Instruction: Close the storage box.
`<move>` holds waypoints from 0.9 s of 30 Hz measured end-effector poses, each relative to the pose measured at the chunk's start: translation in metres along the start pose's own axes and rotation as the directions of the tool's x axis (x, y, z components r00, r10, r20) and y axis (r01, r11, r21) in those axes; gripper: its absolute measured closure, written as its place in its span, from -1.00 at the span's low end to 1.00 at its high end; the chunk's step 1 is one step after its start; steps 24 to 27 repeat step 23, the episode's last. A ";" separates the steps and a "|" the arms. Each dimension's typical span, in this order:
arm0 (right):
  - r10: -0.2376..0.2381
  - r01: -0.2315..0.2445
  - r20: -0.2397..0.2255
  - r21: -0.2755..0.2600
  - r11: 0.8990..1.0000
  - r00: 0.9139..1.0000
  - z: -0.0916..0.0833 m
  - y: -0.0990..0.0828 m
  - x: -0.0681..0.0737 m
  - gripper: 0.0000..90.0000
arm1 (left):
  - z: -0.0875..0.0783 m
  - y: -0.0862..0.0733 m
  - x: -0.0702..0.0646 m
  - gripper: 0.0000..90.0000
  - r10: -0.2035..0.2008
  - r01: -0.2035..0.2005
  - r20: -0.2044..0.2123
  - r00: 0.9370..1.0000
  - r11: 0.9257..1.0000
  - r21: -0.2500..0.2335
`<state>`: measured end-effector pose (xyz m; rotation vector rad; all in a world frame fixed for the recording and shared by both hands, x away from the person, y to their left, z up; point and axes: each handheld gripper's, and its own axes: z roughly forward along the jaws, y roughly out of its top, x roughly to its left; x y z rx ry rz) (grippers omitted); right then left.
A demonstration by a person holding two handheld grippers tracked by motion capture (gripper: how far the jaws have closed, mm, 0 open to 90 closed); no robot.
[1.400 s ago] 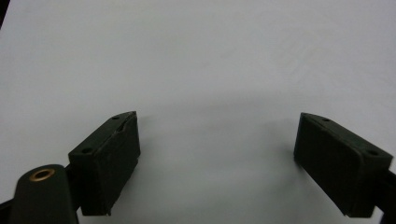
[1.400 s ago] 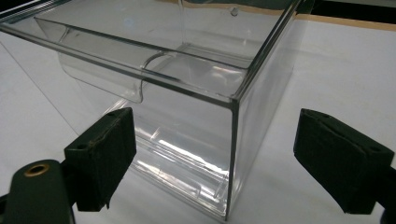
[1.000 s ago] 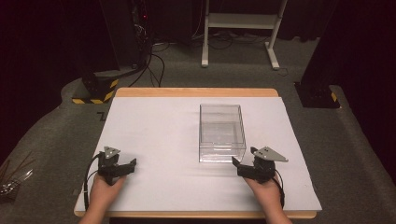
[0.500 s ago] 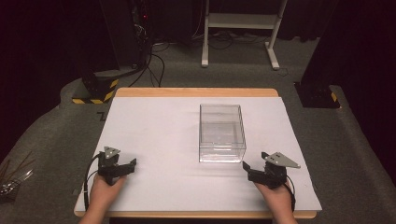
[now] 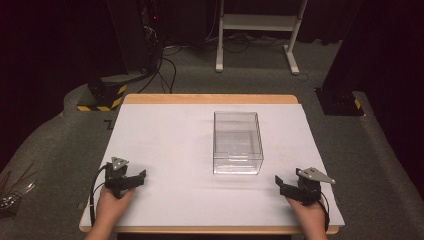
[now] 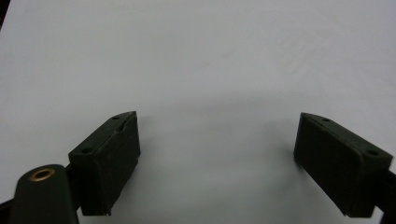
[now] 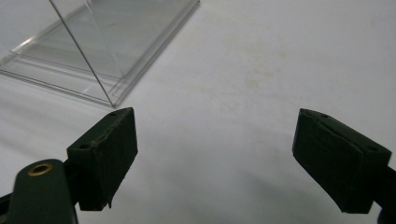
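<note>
Wooden table (image 5: 210,99) under a white sheet (image 5: 165,145), seen from above. Near the sheet's middle, a little toward the right, a clear box (image 5: 238,142), empty so far as can be told, standing flat with its long axis running away from the person, short end facing the near edge. Down at the near edge, two hands, well apart. Right gripper (image 5: 281,183) near the right corner, jaws spread wide with nothing between them, pointing left and slightly forward; box ahead and to the left of it, apart, not touching. Same box corner (image 7: 109,100) just beyond the left jaw in the right gripper view, the rest of the box running off up and left. Left gripper (image 5: 140,176) near the left corner, jaws likewise wide and empty, only bare sheet (image 6: 196,60) ahead in the left gripper view; box well off to its right and forward. Right hand clearly the nearer, by judgement the one better placed to reach the near right corner first. Probable grip across the short width rather than along the length.
</note>
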<state>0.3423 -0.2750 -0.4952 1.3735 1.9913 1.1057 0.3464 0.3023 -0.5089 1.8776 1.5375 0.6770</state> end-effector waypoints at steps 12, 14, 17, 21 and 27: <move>-0.138 0.133 0.049 0.101 0.986 0.989 0.010 -0.001 0.014 -0.59 | 0.000 0.000 0.000 -0.67 0.001 -0.001 0.000 1.000 1.000 0.001; -0.139 0.134 0.046 0.106 0.985 0.989 0.011 -0.001 0.014 -0.59 | 0.000 0.000 0.000 -0.68 0.001 -0.001 0.000 1.000 1.000 0.001; -0.134 0.128 0.042 0.114 0.985 0.990 0.011 -0.001 0.014 -0.59 | 0.000 0.000 0.000 -0.67 0.001 -0.001 -0.001 1.000 1.000 0.001; -0.129 0.125 0.030 0.123 0.985 0.991 0.012 0.000 0.013 -0.58 | 0.000 0.000 0.000 -0.67 0.001 -0.001 -0.002 1.000 1.000 -0.001; -0.127 0.122 0.027 0.126 0.984 0.992 0.013 0.000 0.013 -0.58 | 0.000 0.000 0.000 -0.67 0.002 -0.002 -0.002 1.000 1.000 -0.001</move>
